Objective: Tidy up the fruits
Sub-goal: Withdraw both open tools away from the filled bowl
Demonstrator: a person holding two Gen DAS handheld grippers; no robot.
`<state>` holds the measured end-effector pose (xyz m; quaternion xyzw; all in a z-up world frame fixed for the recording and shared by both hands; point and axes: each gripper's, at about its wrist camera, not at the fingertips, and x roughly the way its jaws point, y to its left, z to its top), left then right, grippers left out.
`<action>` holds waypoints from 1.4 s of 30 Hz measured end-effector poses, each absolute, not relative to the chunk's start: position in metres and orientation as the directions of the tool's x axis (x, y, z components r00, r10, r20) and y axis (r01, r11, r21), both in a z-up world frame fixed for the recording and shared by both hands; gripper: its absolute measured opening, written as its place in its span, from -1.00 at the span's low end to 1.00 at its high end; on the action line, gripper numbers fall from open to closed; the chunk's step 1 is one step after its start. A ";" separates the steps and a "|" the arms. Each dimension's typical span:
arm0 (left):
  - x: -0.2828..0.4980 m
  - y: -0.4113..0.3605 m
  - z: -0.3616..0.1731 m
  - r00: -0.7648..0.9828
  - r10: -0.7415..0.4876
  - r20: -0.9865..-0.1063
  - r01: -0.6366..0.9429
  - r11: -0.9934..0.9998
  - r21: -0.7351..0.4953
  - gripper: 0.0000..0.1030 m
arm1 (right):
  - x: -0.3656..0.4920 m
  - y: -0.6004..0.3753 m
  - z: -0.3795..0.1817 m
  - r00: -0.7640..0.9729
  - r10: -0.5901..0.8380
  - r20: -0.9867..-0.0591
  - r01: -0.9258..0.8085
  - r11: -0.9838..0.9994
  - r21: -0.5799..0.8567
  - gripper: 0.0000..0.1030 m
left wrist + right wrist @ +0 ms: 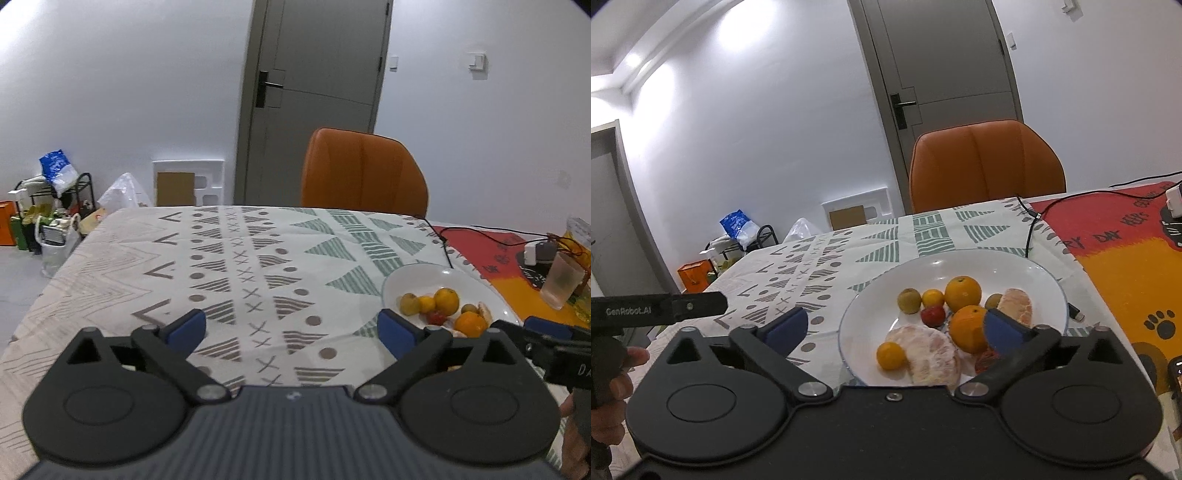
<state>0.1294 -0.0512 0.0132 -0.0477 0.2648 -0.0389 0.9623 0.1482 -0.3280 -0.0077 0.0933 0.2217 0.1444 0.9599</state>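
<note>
"GenRobot.AI" in pale letters on the left gripper point(882, 334) body's black bar, "DAY" and possibly "KEEPS" on the red-orange mat point(1123, 258), remainder cut off

Both cameras sit just behind their own jaws, looking forward and slightly down across the tabletop point(258, 266) toward the orange chair point(364, 170) and grey door point(314, 92). The left view faces bare patterned cloth, the white plate point(413, 275) just right of its jaws. The right view looks close over that plate, between its jaws.
</note>
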 end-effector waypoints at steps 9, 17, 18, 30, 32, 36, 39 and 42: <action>0.107 -0.039 0.019 0.859 -0.041 -0.511 -0.009 0.995 -0.095 0.93 | 0.131 -0.320 0.000 0.848 0.350 -0.399 -0.274 0.933 0.235 1.00; 0.084 -0.035 0.028 0.864 -0.016 -0.503 -0.035 0.995 -0.092 0.93 | 0.114 -0.324 0.008 0.846 0.353 -0.400 -0.278 0.932 0.233 1.00; 0.081 -0.035 0.028 0.865 -0.015 -0.502 -0.034 0.996 -0.088 0.93 | 0.111 -0.324 0.009 0.847 0.353 -0.398 -0.280 0.932 0.229 1.00; 0.046 -0.034 0.028 0.870 0.000 -0.492 -0.039 0.997 -0.070 0.94 | 0.086 -0.320 0.019 0.856 0.365 -0.367 -0.311 0.929 0.199 1.00; 0.043 -0.033 0.027 0.872 0.006 -0.490 -0.041 0.997 -0.061 0.94 | 0.083 -0.320 0.018 0.855 0.367 -0.366 -0.316 0.929 0.194 1.00; 0.038 -0.029 0.021 0.866 0.017 -0.500 -0.051 0.997 -0.055 0.94 | 0.078 -0.318 0.015 0.846 0.379 -0.374 -0.335 0.925 0.180 1.00; 0.036 -0.024 0.017 0.862 0.026 -0.507 -0.066 0.996 -0.061 0.94 | 0.075 -0.316 0.013 0.844 0.378 -0.380 -0.338 0.926 0.171 1.00; 0.035 -0.020 0.013 0.857 0.029 -0.515 -0.073 0.995 -0.065 0.94 | 0.073 -0.315 0.010 0.844 0.374 -0.385 -0.335 0.927 0.167 1.00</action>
